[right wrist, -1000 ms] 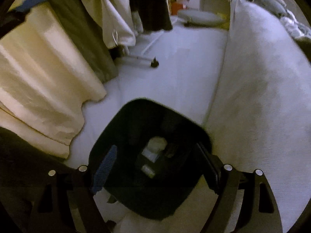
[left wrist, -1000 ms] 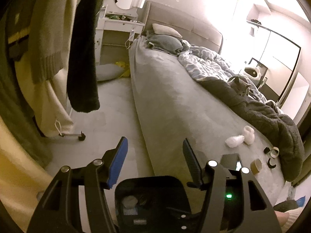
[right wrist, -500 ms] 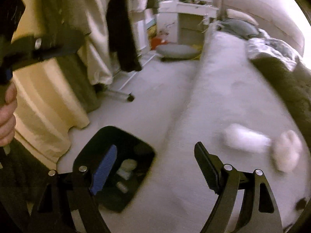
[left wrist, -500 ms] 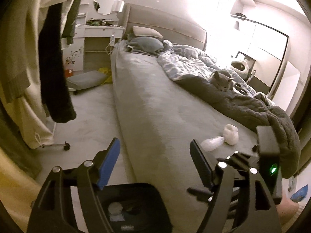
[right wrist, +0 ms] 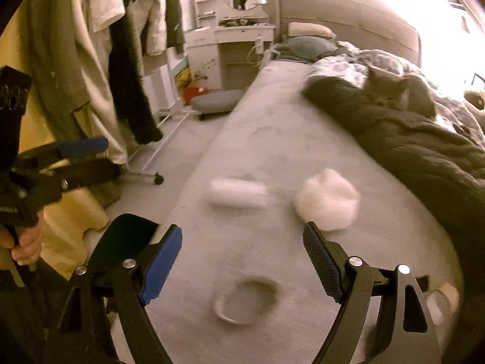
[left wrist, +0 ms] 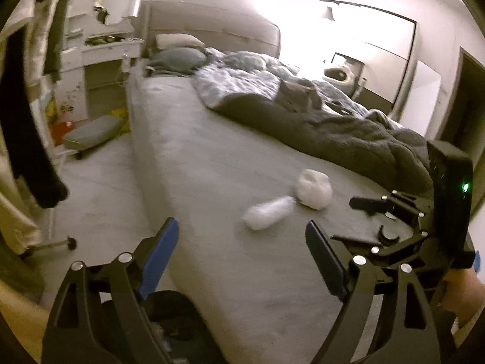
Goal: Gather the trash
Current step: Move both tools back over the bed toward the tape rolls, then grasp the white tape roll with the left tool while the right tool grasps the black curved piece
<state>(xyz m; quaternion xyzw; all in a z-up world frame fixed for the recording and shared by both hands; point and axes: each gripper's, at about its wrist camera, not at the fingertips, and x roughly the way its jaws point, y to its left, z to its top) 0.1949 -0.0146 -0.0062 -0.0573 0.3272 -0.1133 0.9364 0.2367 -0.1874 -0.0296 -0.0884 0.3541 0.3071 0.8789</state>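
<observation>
Trash lies on the grey bed (left wrist: 212,157): a white crumpled wad (right wrist: 329,198), also in the left wrist view (left wrist: 313,188), a white roll-shaped piece (right wrist: 238,192) (left wrist: 268,212), and a tape ring (right wrist: 245,301) between my right fingers. My right gripper (right wrist: 242,257) is open and empty above the ring. My left gripper (left wrist: 242,254) is open and empty above the bed edge. The black trash bin (right wrist: 121,245) (left wrist: 175,327) stands on the floor beside the bed.
A grey cat (right wrist: 391,91) lies on the dark blanket (right wrist: 424,151). A clothes rack with hanging garments (right wrist: 100,60) stands to the left. A grey cushion (right wrist: 215,101) lies on the floor near a white dressing table (right wrist: 233,36).
Both grippers swung from above the bin toward the bed. The right gripper now hovers over the tape ring, with the white trash ahead. Both stayed open.
</observation>
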